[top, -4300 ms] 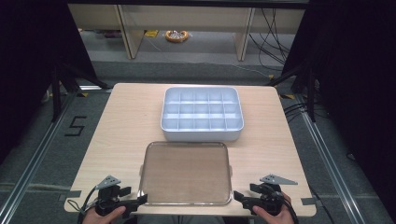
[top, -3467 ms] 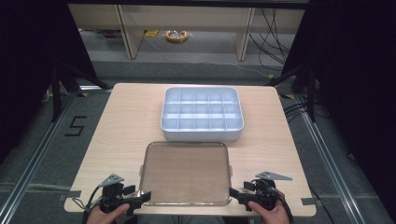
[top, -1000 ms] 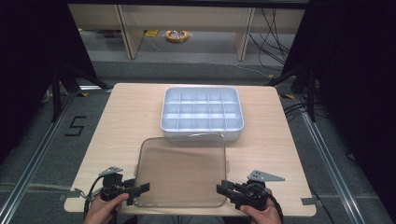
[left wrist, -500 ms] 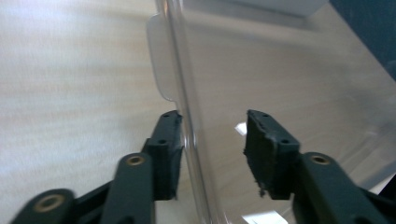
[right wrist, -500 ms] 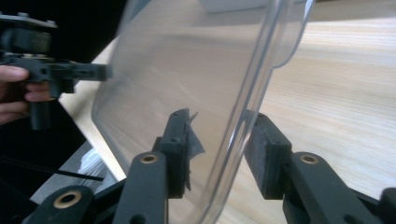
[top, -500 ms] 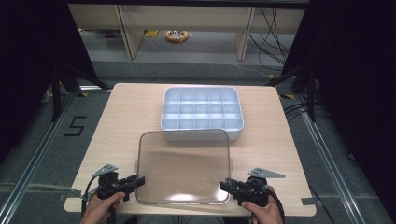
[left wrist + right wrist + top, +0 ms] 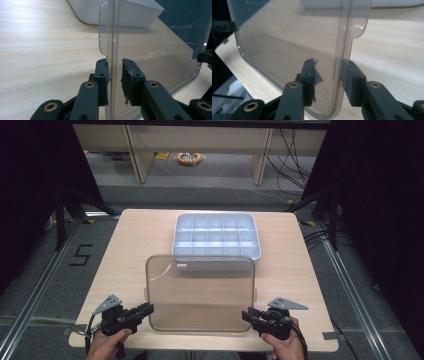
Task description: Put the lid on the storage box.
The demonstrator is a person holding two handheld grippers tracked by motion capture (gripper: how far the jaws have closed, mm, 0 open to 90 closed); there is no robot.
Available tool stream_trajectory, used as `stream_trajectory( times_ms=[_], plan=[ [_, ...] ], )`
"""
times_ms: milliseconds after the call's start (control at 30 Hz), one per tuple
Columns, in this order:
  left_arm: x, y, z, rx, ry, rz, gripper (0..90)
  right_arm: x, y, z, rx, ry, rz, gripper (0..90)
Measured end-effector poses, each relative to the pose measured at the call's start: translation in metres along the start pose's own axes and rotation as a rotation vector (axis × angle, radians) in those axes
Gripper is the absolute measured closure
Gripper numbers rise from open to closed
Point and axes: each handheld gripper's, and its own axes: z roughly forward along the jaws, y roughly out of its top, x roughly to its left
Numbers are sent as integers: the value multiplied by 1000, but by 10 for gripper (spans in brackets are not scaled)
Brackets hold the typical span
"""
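table [image 7: 125,245]: light wood, rounded corners. bare apart from the two items below.
bin [image 7: 216,236]: pale blue-grey divided tray, far-centre of table, compartments look empty, open top. near wall also seen in left gripper view [image 7: 130,15].
lid [image 7: 200,292]: clear plastic sheet w/ rounded corners + small side tabs, held between both grippers near the person's edge, far edge tipped up and overlapping the bin's near wall in high view. looks off the table, can't confirm near edge clearance.
left gripper [image 7: 145,310]: at lid's left edge, near corner. left gripper view [image 7: 114,75]: jaws straddle the rim, clamped on it or v close to; slight gap on one side, so grip looks light.
right gripper [image 7: 248,315]: at lid's right edge, near corner. right gripper view [image 7: 329,75]: jaws either side of the rim, closed onto the lid as far as I can tell.
step (my read): lid picked up two-handed, in carry toward bin. not seated yet.
next move needs: both hands fwd together, keep lid level, line its corners w/ bin rim, lower flat, then let go.
risk: thin slick edge, uneven push = lid twists or slips out.
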Motion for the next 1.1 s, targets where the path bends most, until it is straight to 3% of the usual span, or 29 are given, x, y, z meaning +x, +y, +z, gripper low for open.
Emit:
stream_trajectory(
  times_ms=[100,133,167,267,300,400,467,633,767,833,867,900,933,1000,1100],
  plan=[
    [-2,2,2,3,-2,8,747,1,3,-2,-15,-1,29,647],
    [-3,4,4,0,-11,4,746,1,7,-4,-22,-23,49,639],
    [-4,7,6,3,-1,9,746,-4,9,-3,-34,-30,5,637],
    [-6,13,12,2,6,11,737,-8,17,-3,-52,-50,1,626],
    [-8,19,20,3,11,14,733,-7,20,-3,-54,-65,31,619],
    [-10,26,28,-3,7,8,731,-14,28,-2,-83,-92,11,605],
    [-10,33,35,-5,7,-1,730,-20,40,-3,-101,-104,47,598],
    [-12,53,51,-19,21,-3,723,-32,62,-2,-150,-130,27,593],
    [-10,68,62,-19,19,-14,722,-37,74,0,-159,-145,26,589],
    [-10,79,69,-26,20,-6,720,-41,84,3,-158,-148,73,583],
    [-10,83,72,-25,29,-6,719,-46,88,5,-160,-151,38,582],
    [-10,83,72,-25,29,-6,720,-46,88,5,-160,-151,38,582],
    [-10,88,74,-28,32,-10,720,-45,91,6,-154,-151,73,580],
    [-10,95,77,-30,39,-2,717,-52,99,11,-163,-169,31,574],
    [-8,107,80,-50,43,-15,714,-56,111,15,-168,-158,51,572]
  ],
)
